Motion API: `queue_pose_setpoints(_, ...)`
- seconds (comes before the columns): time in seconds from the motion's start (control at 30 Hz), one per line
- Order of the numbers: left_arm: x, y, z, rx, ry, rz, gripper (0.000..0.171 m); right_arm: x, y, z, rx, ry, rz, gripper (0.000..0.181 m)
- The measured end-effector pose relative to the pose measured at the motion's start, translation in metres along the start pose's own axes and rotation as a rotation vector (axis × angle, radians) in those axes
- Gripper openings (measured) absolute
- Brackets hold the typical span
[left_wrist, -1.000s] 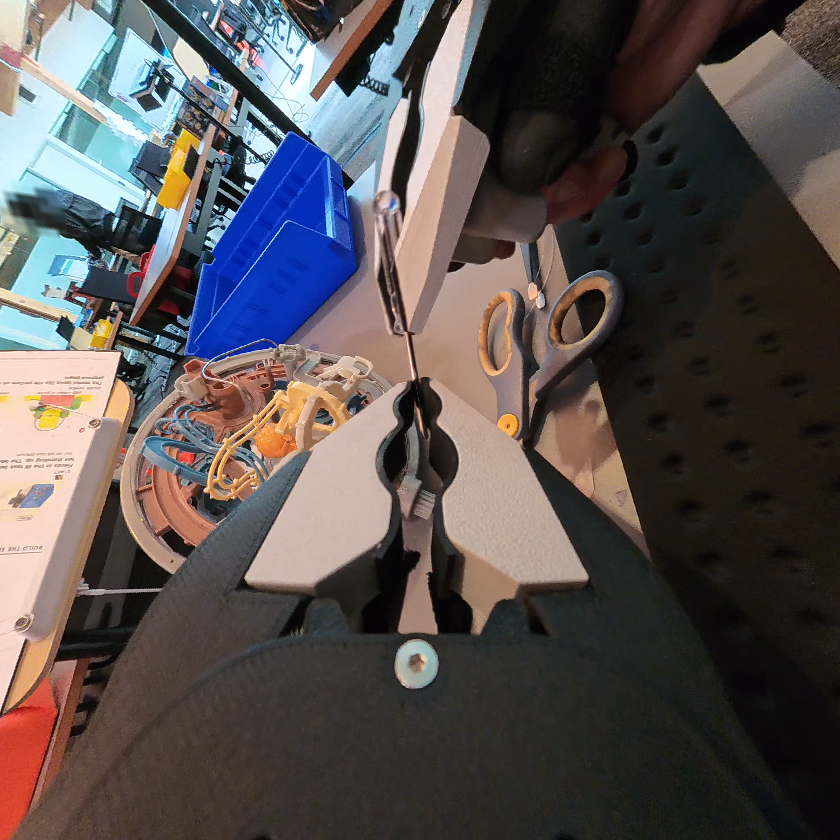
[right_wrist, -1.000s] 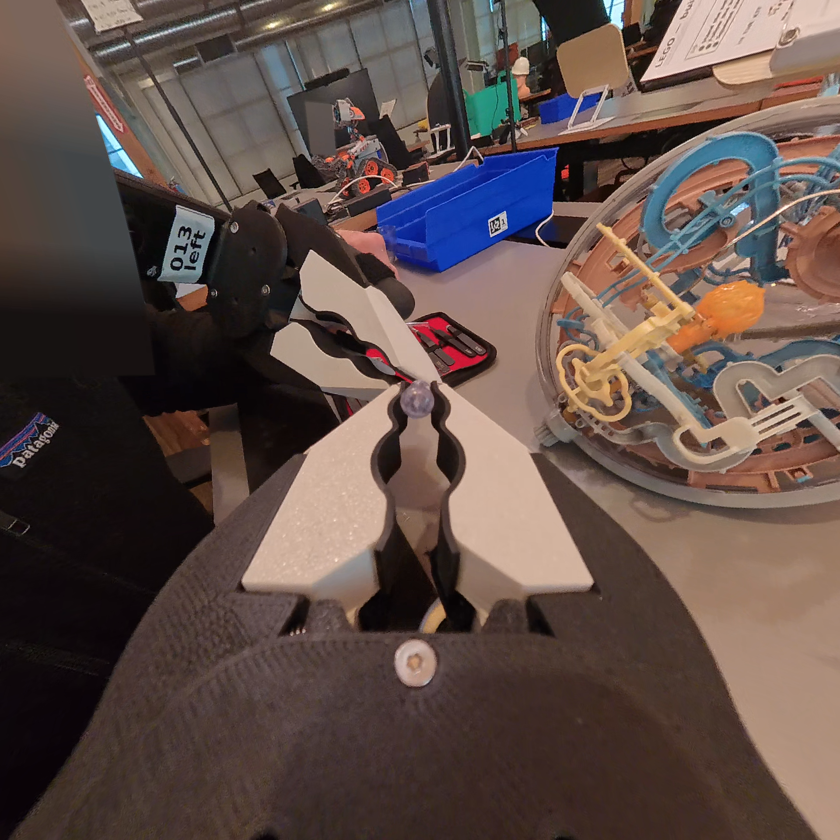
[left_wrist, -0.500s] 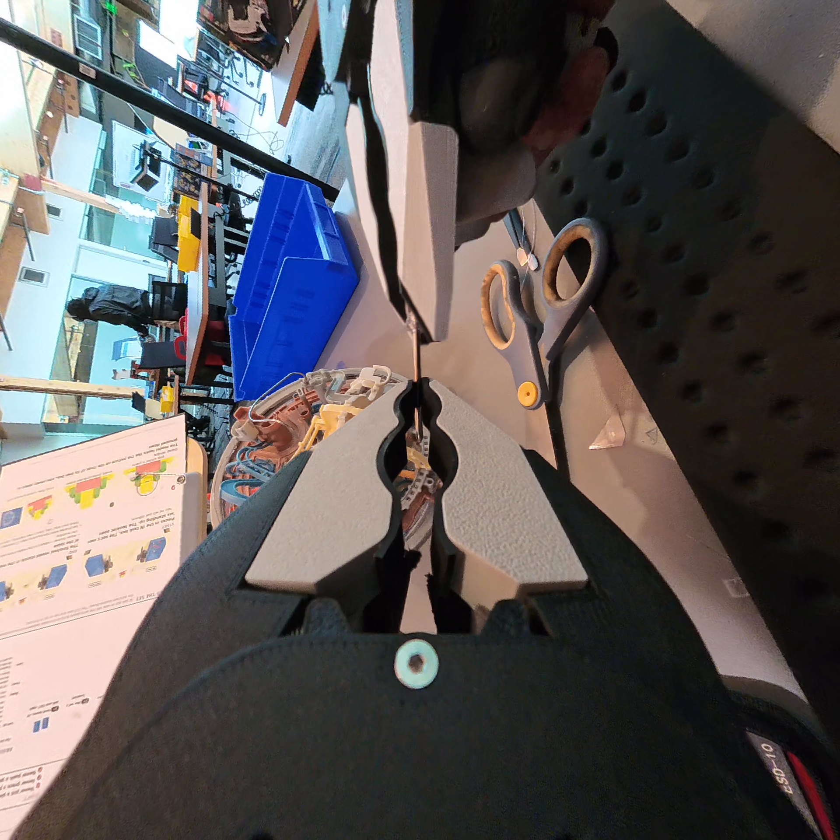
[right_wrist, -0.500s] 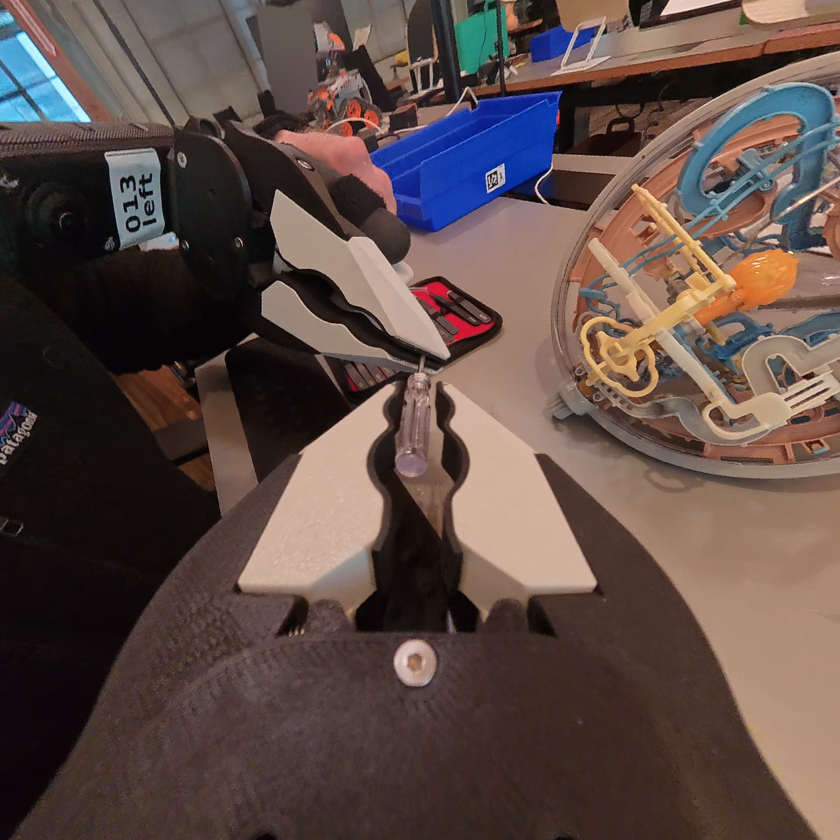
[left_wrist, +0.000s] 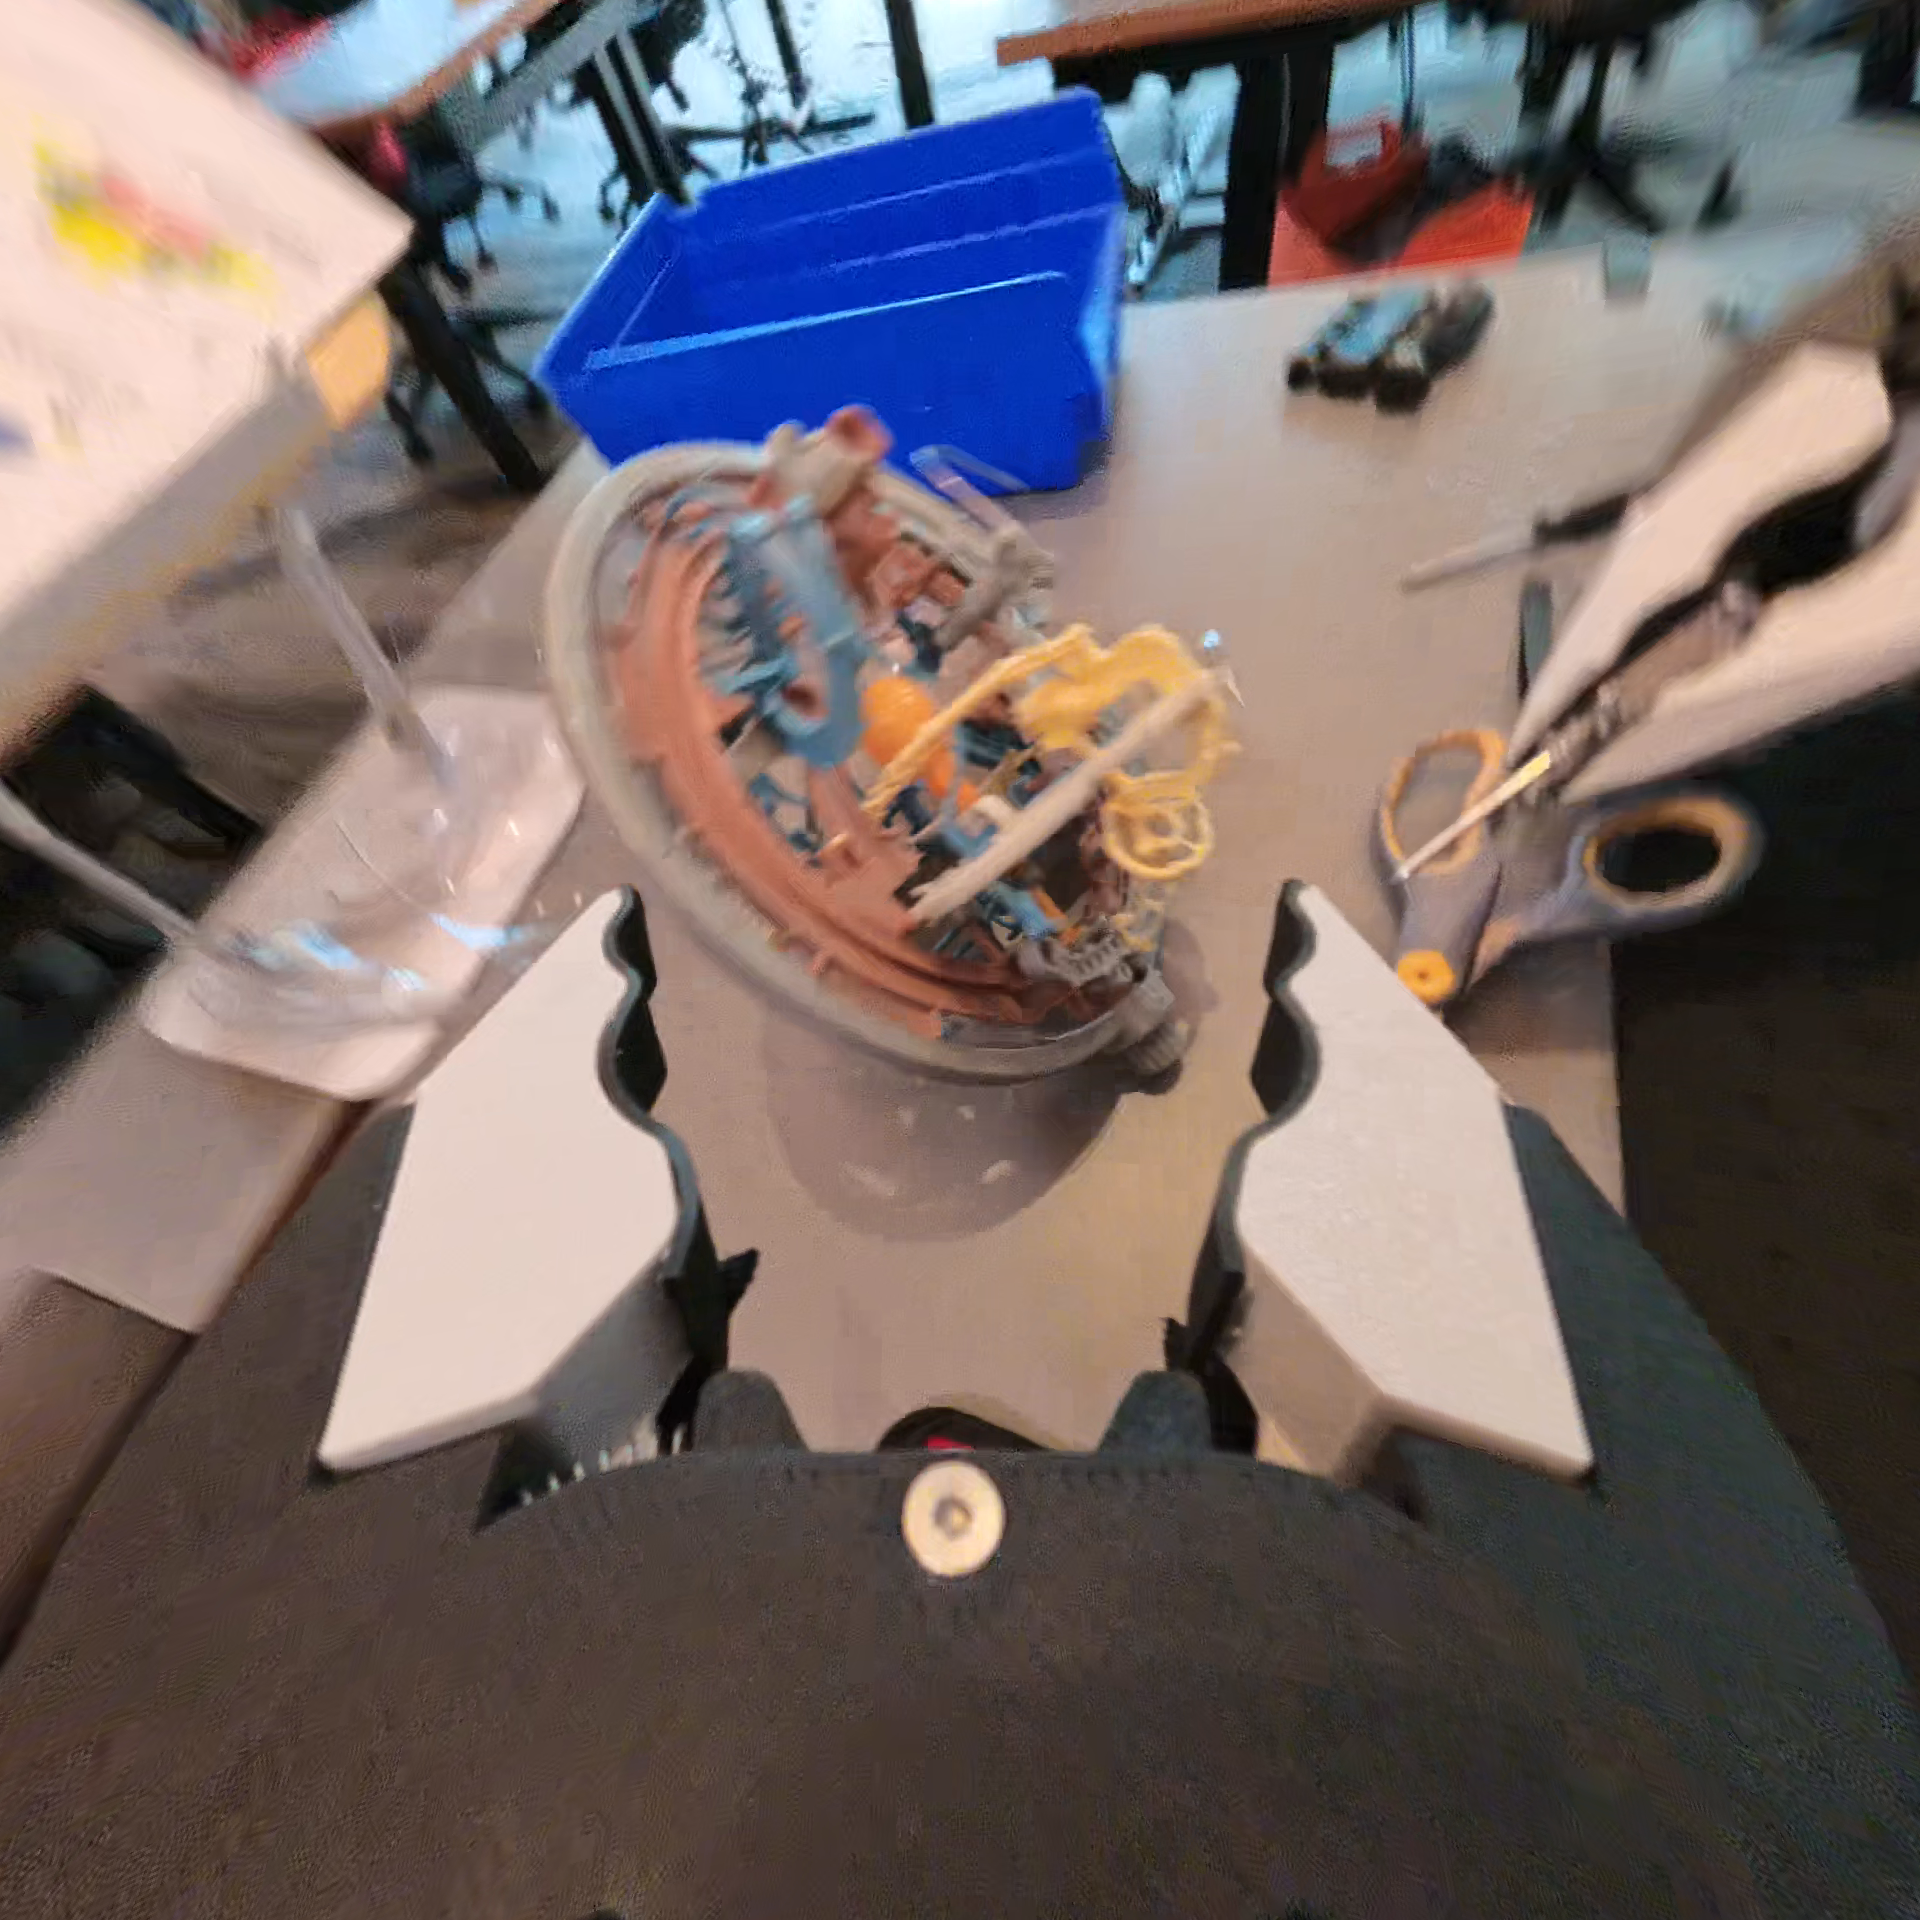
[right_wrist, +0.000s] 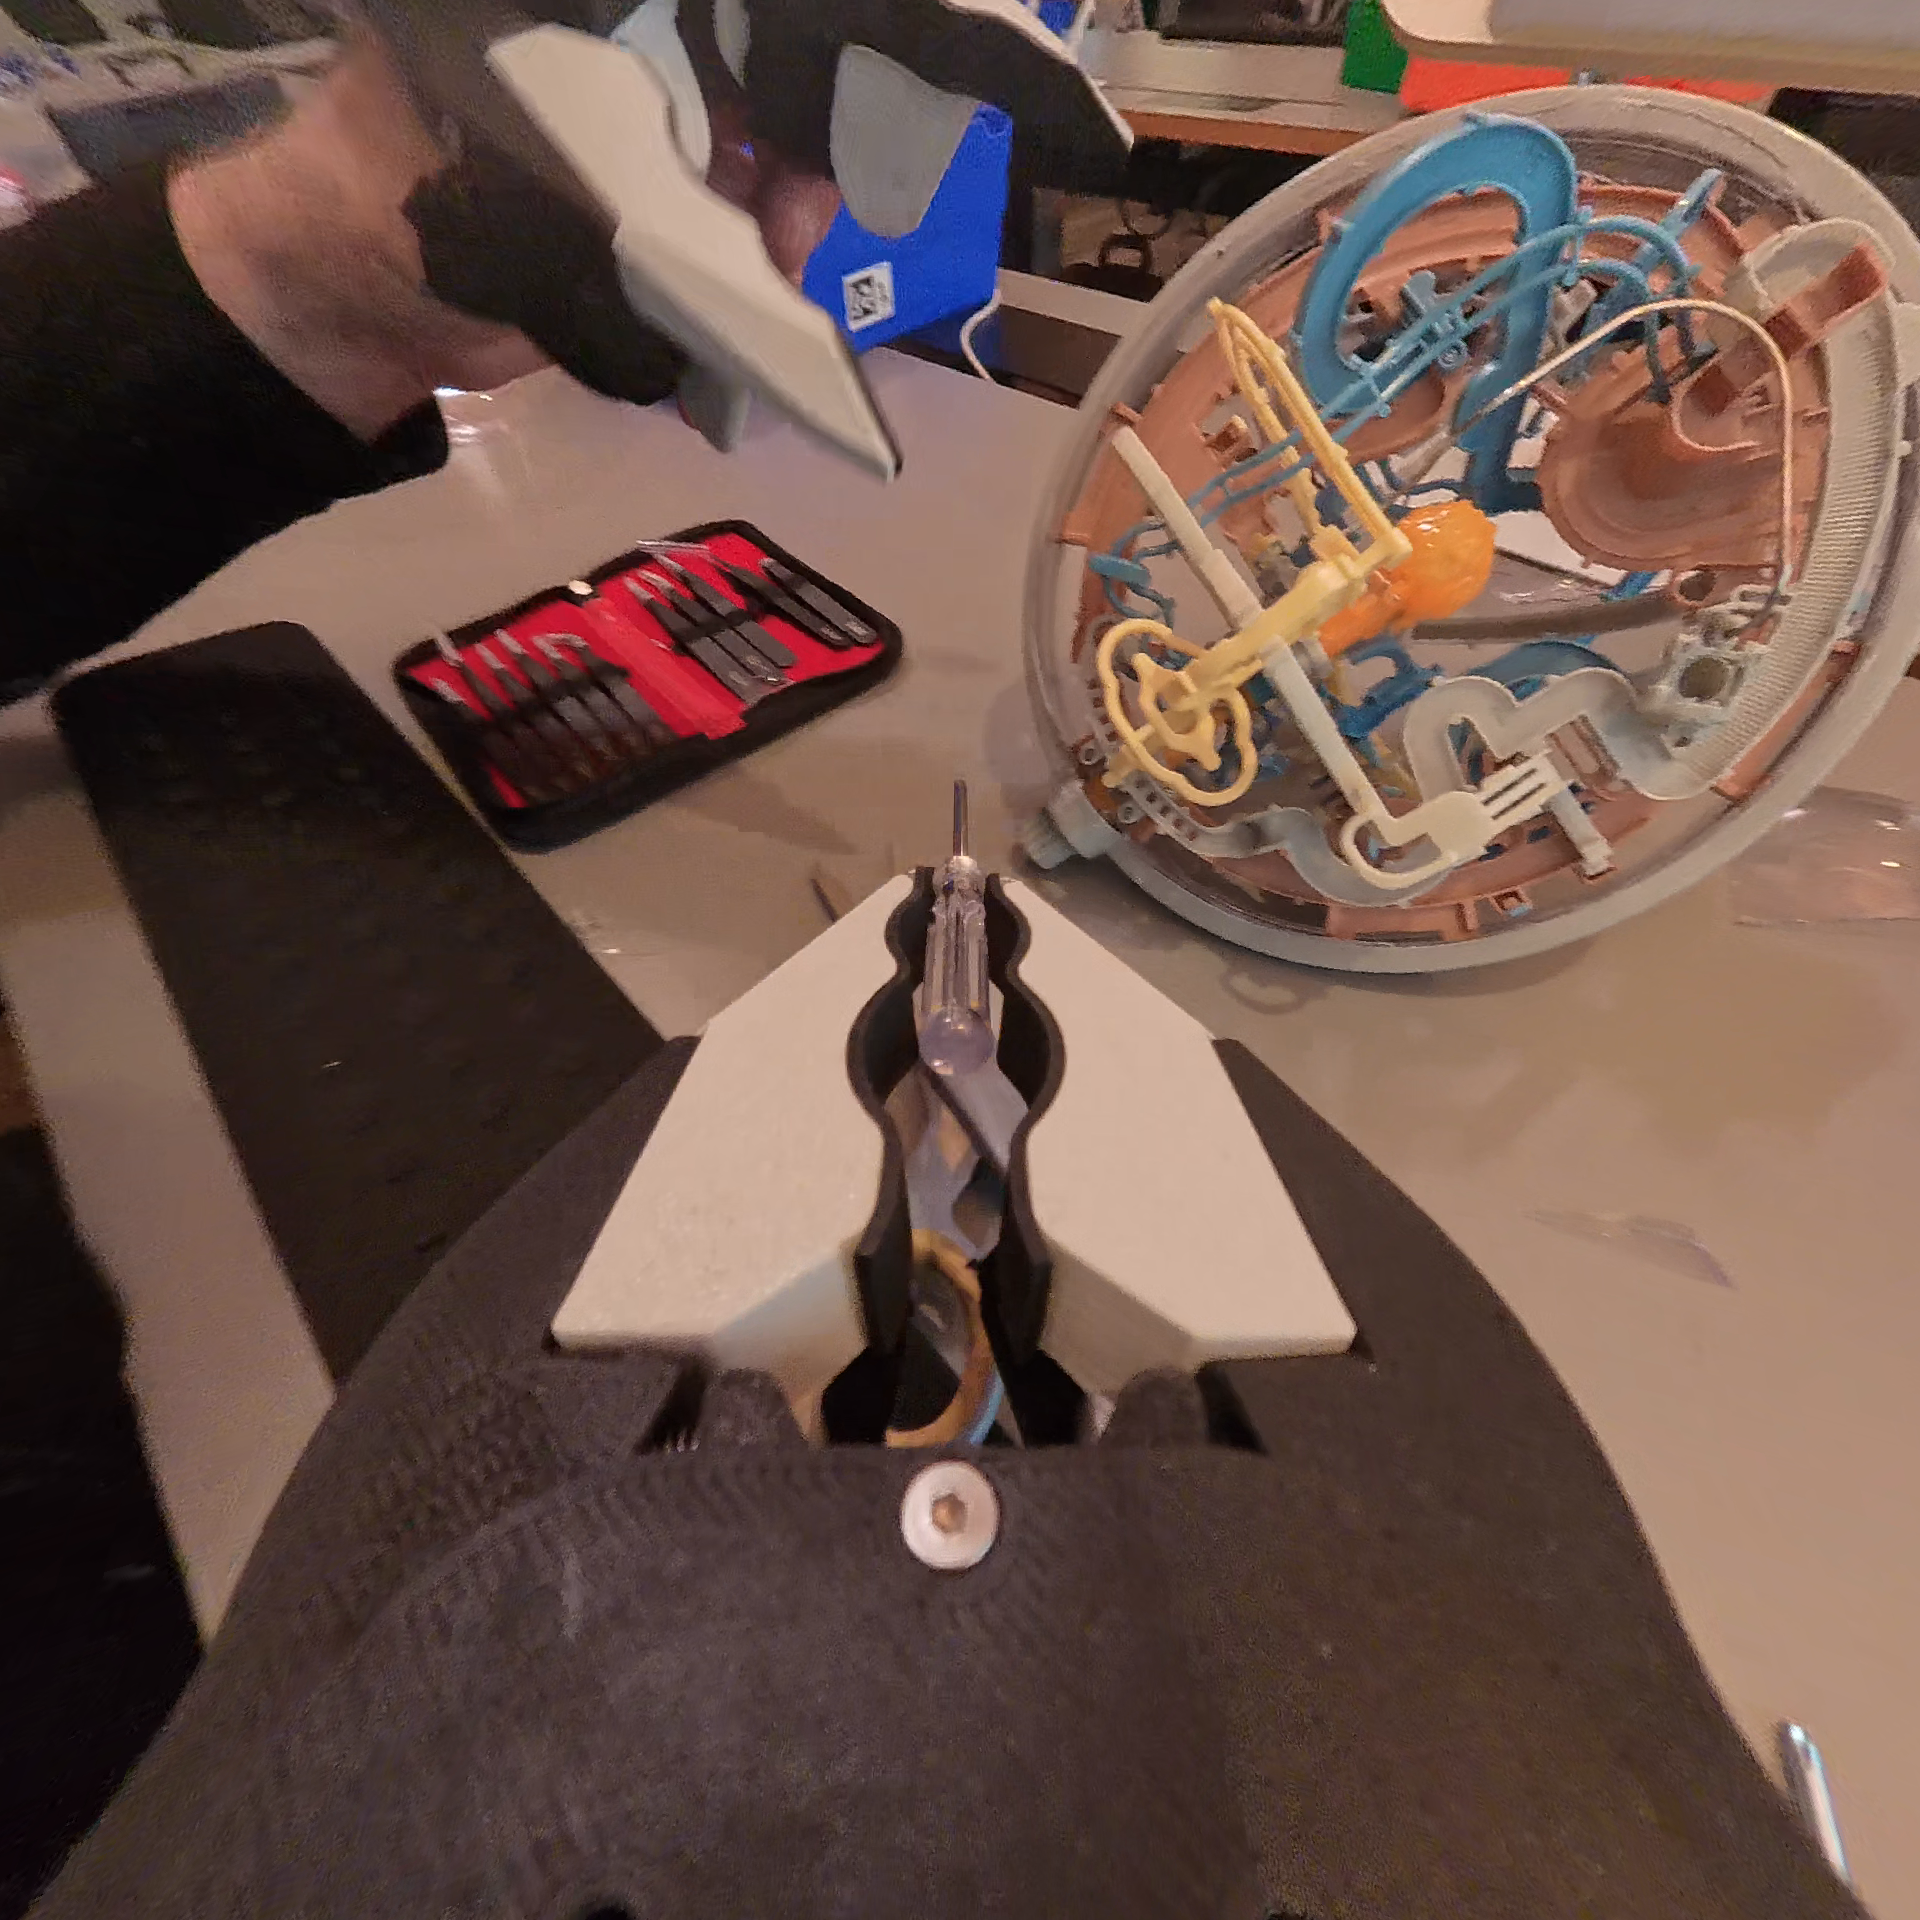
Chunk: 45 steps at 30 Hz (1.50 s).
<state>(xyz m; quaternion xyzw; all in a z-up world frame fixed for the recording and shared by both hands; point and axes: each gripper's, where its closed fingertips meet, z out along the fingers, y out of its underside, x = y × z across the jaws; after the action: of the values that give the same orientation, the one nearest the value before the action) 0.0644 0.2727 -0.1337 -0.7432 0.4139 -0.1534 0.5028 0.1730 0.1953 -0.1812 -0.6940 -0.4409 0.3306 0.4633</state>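
My right gripper (right_wrist: 958, 883) is shut on a small clear-handled screwdriver (right_wrist: 954, 987), whose thin shaft points forward over the grey table (right_wrist: 1455, 1195). In the left wrist view this gripper (left_wrist: 1548, 769) sits at the right, with the screwdriver's shaft (left_wrist: 1475, 810) over the grey and orange scissors (left_wrist: 1538, 883). My left gripper (left_wrist: 956, 904) is open and empty, facing an open maze half-sphere (left_wrist: 883, 748) of brown, blue and yellow tracks. The half-sphere (right_wrist: 1455, 520) stands tilted on the table. One of the left gripper's fingers (right_wrist: 727, 270) shows blurred at the top left of the right wrist view.
A red and black tool pouch (right_wrist: 644, 675) lies open beside a black perforated mat (right_wrist: 312, 883). A blue bin (left_wrist: 862, 301) stands behind the half-sphere. A clear dome (left_wrist: 384, 894) lies at the left by a printed board (left_wrist: 156, 260). The scissors show under my right gripper (right_wrist: 956, 1143). From the left gripper's tips to the half-sphere (right_wrist: 1455, 520) is close to 12 centimeters.
My left gripper let go of the screwdriver's shaft, opened wide and swung round to face the half-sphere. My right gripper kept the screwdriver and lowered over the scissors.
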Motion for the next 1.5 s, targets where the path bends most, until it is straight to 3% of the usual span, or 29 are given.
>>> queue_pose_setpoints(0.1,-0.028,0.013,0.009,0.081,0.112,-0.385,0.107,0.013,0.007,0.012,-0.034,0.079,-0.031,0.008)
queue_pose_setpoints(0.17,-0.033,0.019,0.018,0.101,0.186,-0.530,0.104,0.021,0.012,0.019,-0.064,0.124,-0.048,0.007)
queue_pose_setpoints(0.27,-0.031,0.034,0.035,0.015,0.212,-0.549,0.089,0.027,0.017,0.028,-0.101,0.149,-0.055,0.007)
queue_pose_setpoints(0.3,-0.028,0.033,0.039,0.015,0.223,-0.555,0.085,0.028,0.018,0.031,-0.109,0.149,-0.047,0.008)
queue_pose_setpoints(0.33,-0.023,0.032,0.041,0.003,0.256,-0.571,0.070,0.030,0.018,0.032,-0.113,0.157,-0.047,0.007)
queue_pose_setpoints(0.37,-0.020,0.032,0.043,-0.006,0.262,-0.574,0.069,0.033,0.017,0.034,-0.115,0.166,-0.047,0.007)
queue_pose_setpoints(0.4,-0.019,0.031,0.044,-0.007,0.252,-0.553,0.067,0.035,0.017,0.035,-0.116,0.170,-0.038,0.007)
queue_pose_setpoints(0.43,-0.020,0.034,0.046,-0.030,0.228,-0.522,0.050,0.038,0.017,0.036,-0.123,0.174,-0.027,0.008)
queue_pose_setpoints(0.47,-0.017,0.036,0.047,-0.039,0.229,-0.501,0.049,0.042,0.018,0.036,-0.128,0.184,-0.027,0.008)
queue_pose_setpoints(0.53,-0.014,0.033,0.048,-0.012,0.242,-0.516,0.048,0.049,0.018,0.034,-0.124,0.190,-0.013,0.007)
queue_pose_setpoints(0.57,-0.010,0.031,0.048,0.005,0.272,-0.516,0.032,0.049,0.017,0.034,-0.120,0.178,0.005,0.007)
queue_pose_setpoints(0.6,-0.009,0.028,0.049,0.024,0.272,-0.543,0.027,0.049,0.018,0.033,-0.121,0.170,0.014,0.007)
queue_pose_setpoints(0.9,-0.004,0.024,0.055,0.069,0.257,-0.527,0.025,0.060,0.030,0.018,-0.149,0.186,0.089,0.007)
queue_pose_setpoints(1.5,0.002,0.021,0.054,0.147,0.223,-0.535,0.025,0.064,0.036,0.026,-0.190,0.175,0.153,0.007)
